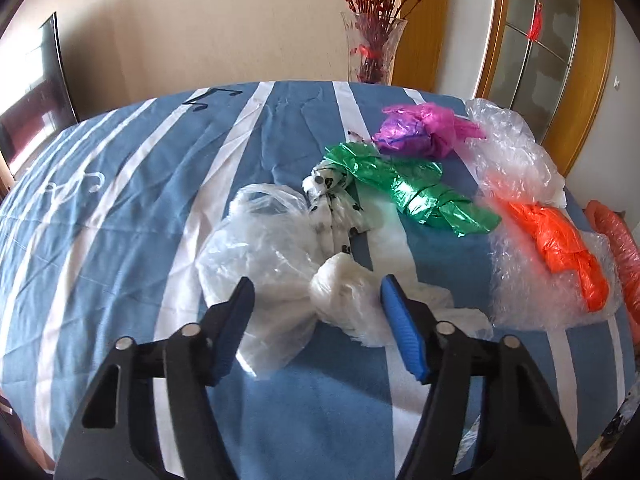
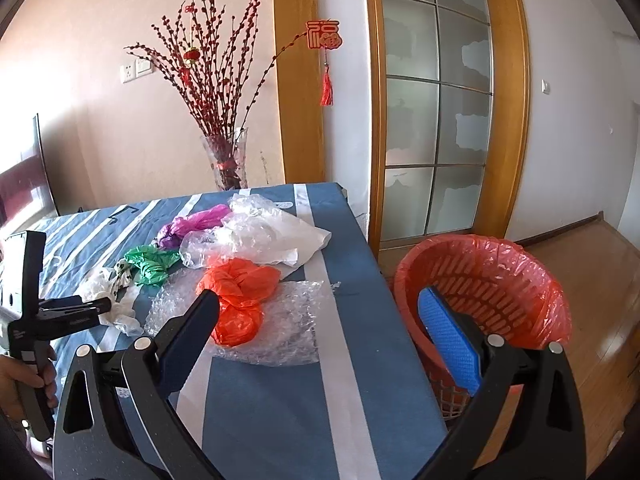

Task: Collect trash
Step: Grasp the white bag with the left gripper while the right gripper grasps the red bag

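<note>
Crumpled plastic trash lies on the blue-and-white striped tablecloth (image 1: 120, 208). A whitish bag clump (image 1: 344, 284) sits between the fingers of my left gripper (image 1: 317, 288), which is open; the pads do not press on it. A clear bag (image 1: 260, 240) lies just left of it. Behind are a spotted white bag (image 1: 332, 196), a green foil bag (image 1: 412, 188), a purple-pink bag (image 1: 416, 128) and an orange bag (image 1: 560, 240) on bubble wrap (image 1: 516, 280). My right gripper (image 2: 319, 295) is open and holds nothing, near the table's right edge, beside the orange bag (image 2: 240, 292). A red bin (image 2: 500, 280) stands on the floor.
A glass vase (image 2: 226, 160) with red branches stands behind the table's far edge. A dark chair back (image 1: 36, 92) is at the far left. A wood-framed glass door (image 2: 436, 120) is behind the bin. A hand (image 2: 24, 380) holds the left gripper (image 2: 102, 304) at the table's left.
</note>
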Available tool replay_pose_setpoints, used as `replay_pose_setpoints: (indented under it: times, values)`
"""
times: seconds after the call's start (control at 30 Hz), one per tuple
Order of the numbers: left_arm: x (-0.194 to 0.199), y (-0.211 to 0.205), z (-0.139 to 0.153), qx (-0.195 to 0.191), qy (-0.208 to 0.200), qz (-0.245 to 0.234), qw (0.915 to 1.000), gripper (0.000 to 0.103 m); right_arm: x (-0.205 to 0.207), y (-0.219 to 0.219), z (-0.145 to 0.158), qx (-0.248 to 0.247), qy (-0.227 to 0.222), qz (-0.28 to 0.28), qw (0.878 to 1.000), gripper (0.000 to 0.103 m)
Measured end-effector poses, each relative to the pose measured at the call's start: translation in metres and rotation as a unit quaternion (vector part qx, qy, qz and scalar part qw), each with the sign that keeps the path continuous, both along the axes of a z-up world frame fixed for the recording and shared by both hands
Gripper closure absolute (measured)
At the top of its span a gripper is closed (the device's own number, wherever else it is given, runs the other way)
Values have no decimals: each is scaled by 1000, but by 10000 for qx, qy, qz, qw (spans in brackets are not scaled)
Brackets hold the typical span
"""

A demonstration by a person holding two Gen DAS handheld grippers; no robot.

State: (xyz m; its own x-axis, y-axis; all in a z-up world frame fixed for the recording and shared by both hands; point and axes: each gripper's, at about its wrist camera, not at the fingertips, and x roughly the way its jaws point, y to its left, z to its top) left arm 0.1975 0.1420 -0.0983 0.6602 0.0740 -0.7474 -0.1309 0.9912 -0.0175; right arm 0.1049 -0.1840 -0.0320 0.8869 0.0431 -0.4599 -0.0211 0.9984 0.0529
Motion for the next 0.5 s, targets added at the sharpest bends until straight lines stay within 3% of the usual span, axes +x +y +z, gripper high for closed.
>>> replay_pose_setpoints:
  times: [0.07, 0.17, 0.5]
  values:
    - [2, 1, 0, -81, 27, -44, 10000, 58, 1, 2, -1, -9, 20, 18, 10000, 4]
    - [5, 1, -2, -134, 48, -121, 9998, 70, 4, 5, -2, -1, 49, 53, 10000, 4]
    - [7, 10, 5, -5, -71, -125, 9999, 89, 18, 16, -5, 44, 103, 220, 9997, 4]
